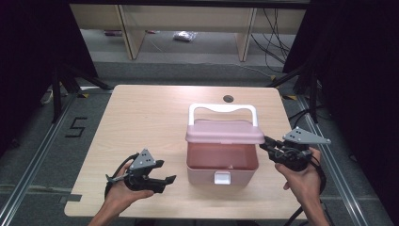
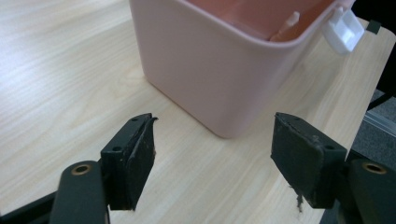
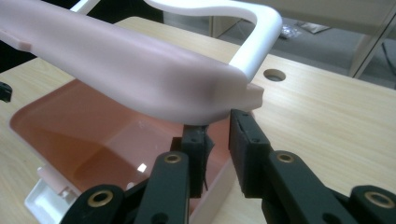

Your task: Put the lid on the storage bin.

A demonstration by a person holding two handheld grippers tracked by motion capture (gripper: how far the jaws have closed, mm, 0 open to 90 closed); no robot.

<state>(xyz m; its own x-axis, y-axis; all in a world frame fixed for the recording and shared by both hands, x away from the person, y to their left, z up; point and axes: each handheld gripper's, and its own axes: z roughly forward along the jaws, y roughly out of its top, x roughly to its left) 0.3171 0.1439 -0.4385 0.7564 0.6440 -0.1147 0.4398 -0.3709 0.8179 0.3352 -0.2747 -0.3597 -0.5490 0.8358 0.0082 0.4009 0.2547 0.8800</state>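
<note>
A pale wooden table stands on a grey floor, with dark curtains at both sides. The right claw is nearly closed at the right corner of the pink lid; I cannot tell if it really pinches the lid or only props it from below. The lid is half raised, probably so that the inside can be reached. The left claw is released, jaws wide apart, hovering just beside the left wall of the box, maybe ready to steady it. The box stands in the middle of the table, near the front edge. I count one box, one lid, one white handle, one white latch and two claws.
</note>
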